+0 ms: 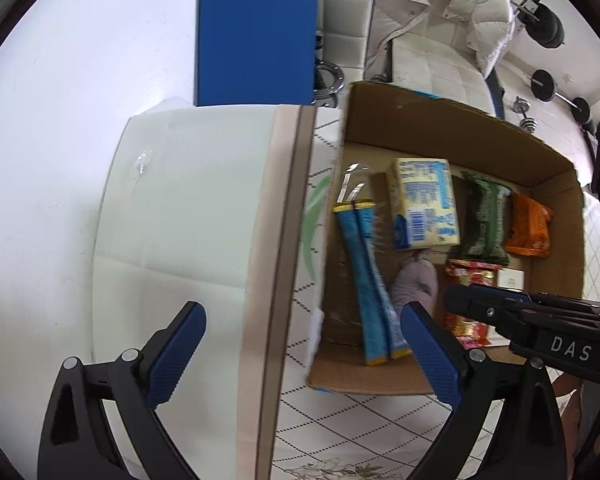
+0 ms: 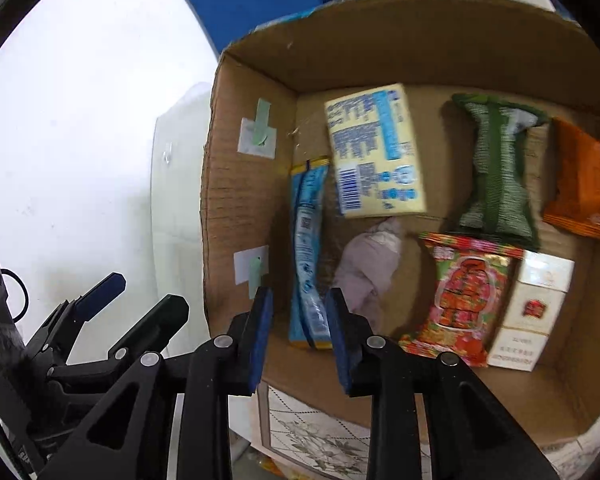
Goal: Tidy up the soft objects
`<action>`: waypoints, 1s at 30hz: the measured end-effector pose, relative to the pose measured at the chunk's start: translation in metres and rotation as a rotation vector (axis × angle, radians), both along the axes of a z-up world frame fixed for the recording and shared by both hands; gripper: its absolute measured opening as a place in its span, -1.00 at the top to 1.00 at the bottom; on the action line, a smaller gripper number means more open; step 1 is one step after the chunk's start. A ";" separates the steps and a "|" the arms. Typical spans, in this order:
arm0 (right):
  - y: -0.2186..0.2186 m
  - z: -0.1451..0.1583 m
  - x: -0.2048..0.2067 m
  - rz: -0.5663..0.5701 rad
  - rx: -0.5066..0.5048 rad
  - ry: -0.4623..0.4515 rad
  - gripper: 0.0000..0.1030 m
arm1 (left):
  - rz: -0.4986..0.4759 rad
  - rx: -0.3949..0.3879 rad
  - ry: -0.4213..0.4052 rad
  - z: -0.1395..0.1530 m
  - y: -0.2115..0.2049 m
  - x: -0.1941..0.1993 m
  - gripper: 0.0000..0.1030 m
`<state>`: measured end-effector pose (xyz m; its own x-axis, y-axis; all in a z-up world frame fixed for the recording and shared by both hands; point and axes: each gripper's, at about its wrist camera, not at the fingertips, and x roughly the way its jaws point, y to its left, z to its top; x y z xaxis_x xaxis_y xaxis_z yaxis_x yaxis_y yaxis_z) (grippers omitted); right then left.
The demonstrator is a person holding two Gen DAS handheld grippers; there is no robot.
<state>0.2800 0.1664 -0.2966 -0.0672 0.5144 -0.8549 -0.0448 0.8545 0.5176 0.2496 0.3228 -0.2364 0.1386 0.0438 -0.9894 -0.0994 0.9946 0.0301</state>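
An open cardboard box (image 1: 452, 128) (image 2: 380, 40) holds several soft packs: blue stick sachets (image 1: 374, 280) (image 2: 308, 256), a yellow pack (image 1: 424, 204) (image 2: 376, 152), a green pouch (image 1: 486, 216) (image 2: 494, 168), an orange pouch (image 1: 530, 226) (image 2: 584, 188), a red snack bag (image 2: 464, 300), a crumpled grey cloth (image 1: 416, 280) (image 2: 368, 268) and a white carton (image 2: 532, 308). My left gripper (image 1: 300, 356) is open and empty, straddling the table edge left of the box. My right gripper (image 2: 300, 340) is open and empty, above the near end of the blue sachets.
The box sits on a patterned cloth (image 1: 340, 412) over a table. A white surface (image 1: 188, 220) lies left of it. A blue panel (image 1: 256, 44), a pale coat on a chair (image 1: 440, 24) and dumbbells (image 1: 556, 92) stand behind.
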 end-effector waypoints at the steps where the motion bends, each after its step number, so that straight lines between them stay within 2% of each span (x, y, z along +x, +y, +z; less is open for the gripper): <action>1: -0.003 0.005 -0.005 -0.009 -0.014 -0.014 0.41 | -0.004 -0.006 -0.005 0.004 -0.005 -0.002 -0.94; 10: -0.077 0.038 -0.035 -0.088 -0.220 -0.126 0.29 | -0.056 -0.056 -0.045 0.026 -0.053 -0.016 -0.94; 13: -0.097 0.051 -0.047 -0.106 -0.275 -0.156 0.15 | -0.064 -0.073 -0.056 0.032 -0.067 -0.019 -0.94; 16: -0.111 0.064 -0.058 -0.114 -0.327 -0.186 -0.31 | -0.048 -0.077 -0.080 0.040 -0.076 -0.023 -0.94; 17: -0.114 0.067 -0.060 -0.113 -0.347 -0.197 -0.62 | -0.042 -0.072 -0.088 0.042 -0.076 -0.025 -0.94; 18: -0.117 0.072 -0.064 -0.115 -0.362 -0.213 -0.77 | -0.035 -0.064 -0.095 0.044 -0.078 -0.026 -0.94; 26: -0.145 0.104 -0.088 -0.181 -0.403 -0.256 -0.86 | -0.029 -0.030 -0.167 0.074 -0.091 -0.042 -0.94; 30: -0.152 0.125 -0.109 -0.193 -0.430 -0.311 -0.86 | -0.050 -0.005 -0.212 0.097 -0.103 -0.059 -0.94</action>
<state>0.1705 0.0147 -0.1716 0.2819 0.0938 -0.9549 0.0381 0.9933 0.1088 0.1909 0.2197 -0.1397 0.3453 0.0272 -0.9381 -0.0539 0.9985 0.0091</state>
